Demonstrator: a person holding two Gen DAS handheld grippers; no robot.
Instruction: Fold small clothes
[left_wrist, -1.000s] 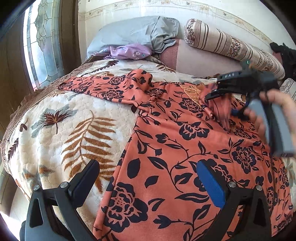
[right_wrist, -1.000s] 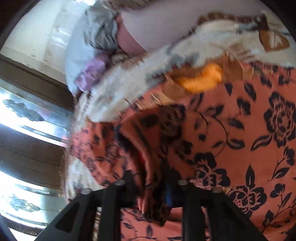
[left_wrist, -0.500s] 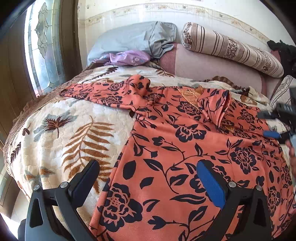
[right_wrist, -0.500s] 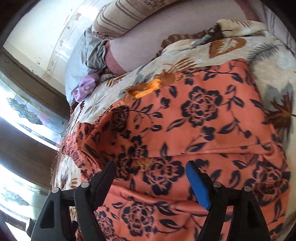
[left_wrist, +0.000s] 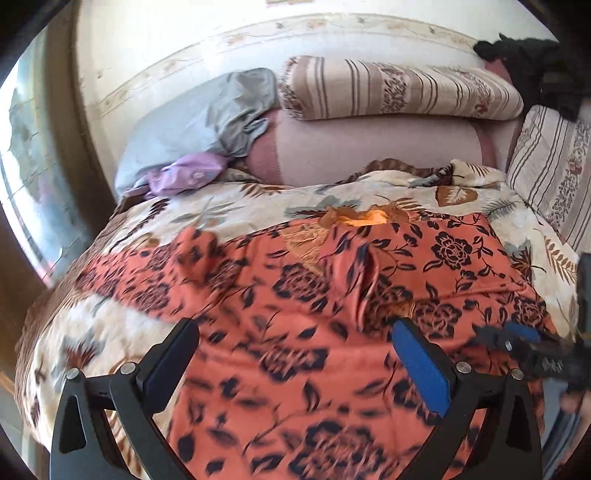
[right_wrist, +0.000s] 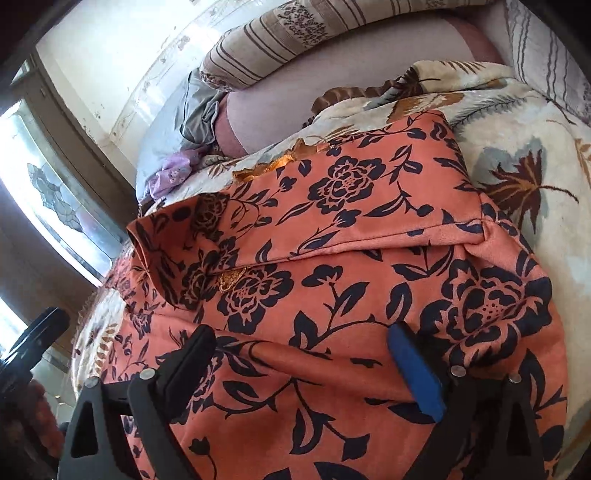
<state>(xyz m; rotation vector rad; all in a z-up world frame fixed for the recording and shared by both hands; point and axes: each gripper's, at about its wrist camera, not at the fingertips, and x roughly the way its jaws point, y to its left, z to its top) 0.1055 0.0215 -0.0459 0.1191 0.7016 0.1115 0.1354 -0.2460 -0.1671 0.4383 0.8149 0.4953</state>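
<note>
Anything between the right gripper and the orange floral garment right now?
Nothing visible. The right gripper hangs with open jaws directly over the orange floral garment, which lies spread on the leaf-print blanket. One sleeve is folded across the body; no other item covers the cloth there.

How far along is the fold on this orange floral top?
Done: one sleeve lies folded across the top, its edge a clean crease in the right wrist view. In hand: nothing; the left tool and right tool are open above it. Left: the other sleeve is spread over the blanket, body unfolded.
</note>
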